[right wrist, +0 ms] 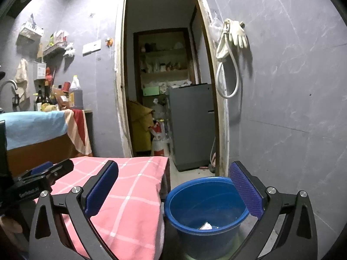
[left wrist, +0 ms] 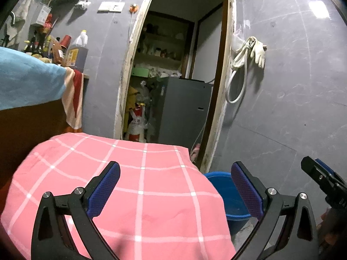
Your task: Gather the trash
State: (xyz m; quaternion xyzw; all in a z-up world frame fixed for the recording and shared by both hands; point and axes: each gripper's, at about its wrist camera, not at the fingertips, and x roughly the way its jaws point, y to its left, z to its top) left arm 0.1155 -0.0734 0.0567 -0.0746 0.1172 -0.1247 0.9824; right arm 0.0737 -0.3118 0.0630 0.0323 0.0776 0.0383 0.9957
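A blue bucket (right wrist: 206,212) stands on the floor right of a table under a pink checked cloth (right wrist: 125,195). A small white scrap of trash (right wrist: 206,226) lies in the bucket's bottom. My right gripper (right wrist: 173,186) is open and empty, held above the bucket's near rim. My left gripper (left wrist: 175,186) is open and empty over the pink cloth (left wrist: 130,184), with the bucket (left wrist: 227,195) at its right. The right gripper shows at the far right of the left wrist view (left wrist: 321,175); the left gripper shows at the left of the right wrist view (right wrist: 43,173).
An open doorway (right wrist: 164,75) leads to a storage room with a grey fridge (right wrist: 190,125) and shelves. A counter with a blue towel (right wrist: 32,125) and bottles (right wrist: 76,95) stands at the left. Gloves and a hose (right wrist: 229,43) hang on the grey wall.
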